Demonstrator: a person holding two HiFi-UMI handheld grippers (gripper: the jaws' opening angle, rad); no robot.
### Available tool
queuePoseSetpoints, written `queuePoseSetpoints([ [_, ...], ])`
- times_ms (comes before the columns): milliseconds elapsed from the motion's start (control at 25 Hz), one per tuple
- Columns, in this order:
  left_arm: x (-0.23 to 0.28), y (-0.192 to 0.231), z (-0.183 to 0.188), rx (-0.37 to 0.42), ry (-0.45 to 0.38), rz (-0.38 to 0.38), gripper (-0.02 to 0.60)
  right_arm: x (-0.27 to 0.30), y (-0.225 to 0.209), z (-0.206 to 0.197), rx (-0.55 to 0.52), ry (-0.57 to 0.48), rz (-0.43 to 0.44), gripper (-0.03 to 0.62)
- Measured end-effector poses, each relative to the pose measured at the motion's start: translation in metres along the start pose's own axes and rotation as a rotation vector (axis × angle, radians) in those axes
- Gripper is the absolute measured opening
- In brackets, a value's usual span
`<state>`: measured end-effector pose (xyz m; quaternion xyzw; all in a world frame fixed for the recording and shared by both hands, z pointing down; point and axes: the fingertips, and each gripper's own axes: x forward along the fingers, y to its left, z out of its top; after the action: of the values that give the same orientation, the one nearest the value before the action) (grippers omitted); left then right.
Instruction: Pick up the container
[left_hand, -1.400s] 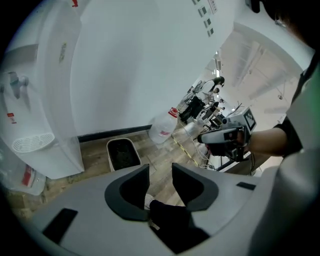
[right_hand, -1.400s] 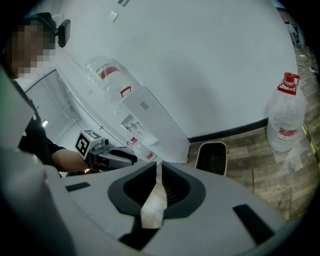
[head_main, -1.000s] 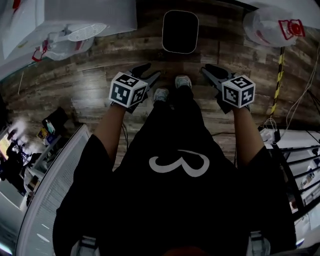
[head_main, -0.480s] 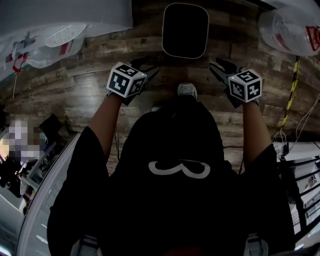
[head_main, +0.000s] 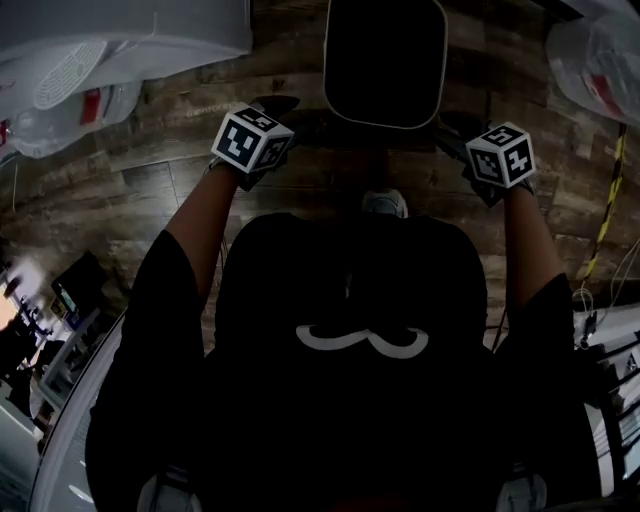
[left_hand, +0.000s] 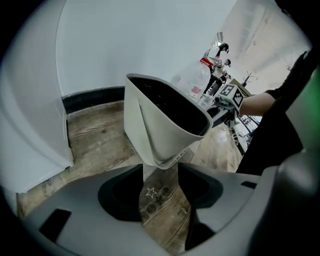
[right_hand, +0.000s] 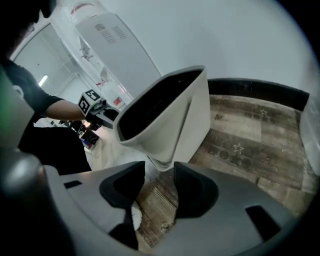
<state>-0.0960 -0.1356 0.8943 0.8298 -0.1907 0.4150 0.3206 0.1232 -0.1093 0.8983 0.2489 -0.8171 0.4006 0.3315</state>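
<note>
The container (head_main: 385, 60) is a white bin with a dark inside, standing on the wood floor ahead of the person's feet. My left gripper (head_main: 278, 106) is at its left side, and in the left gripper view the container (left_hand: 160, 125) has its lower lip at the mouth of the gripper (left_hand: 160, 172). The jaws there stand apart and the pads touch nothing. My right gripper (head_main: 452, 128) is at the right side. Its jaws (right_hand: 159, 172) are opening, with the container (right_hand: 170, 112) just ahead of the gap, untouched.
White plastic bags lie at the left (head_main: 60, 100) and the far right (head_main: 600, 70) of the floor. A white panel (head_main: 130, 25) stands at the back left. A yellow-black striped strip (head_main: 605, 200) runs along the right. One shoe (head_main: 385, 203) shows below the container.
The person has stepped toward the container, which now sits closer and larger. Both grippers have gone forward from in front of the feet to either side of it.
</note>
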Motion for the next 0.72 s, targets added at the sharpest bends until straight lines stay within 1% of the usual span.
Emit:
queuePoseSetpoints([
  [120,0.019,0.012,0.004,0.042,-0.027,-0.027,0.21,0.019,-0.016,-0.011,-0.019,0.029,0.007,0.192],
  [280,0.039,0.021,-0.006,0.077,0.005,-0.05,0.212,0.043,-0.026,-0.023,0.01,0.037,0.027,0.215],
  [440,0.059,0.024,-0.015,0.077,0.043,-0.094,0.215,0.063,-0.029,-0.027,0.001,0.068,0.045,0.216],
  [560,0.066,0.018,-0.002,0.067,0.013,-0.131,0.216,0.07,-0.028,-0.029,-0.026,0.099,0.065,0.215],
  [640,0.069,0.016,0.009,0.067,-0.006,-0.141,0.216,0.074,-0.028,-0.025,-0.03,0.092,0.072,0.215],
  [720,0.07,0.016,0.013,0.07,-0.006,-0.147,0.215,0.077,-0.026,-0.02,-0.032,0.081,0.078,0.215],
])
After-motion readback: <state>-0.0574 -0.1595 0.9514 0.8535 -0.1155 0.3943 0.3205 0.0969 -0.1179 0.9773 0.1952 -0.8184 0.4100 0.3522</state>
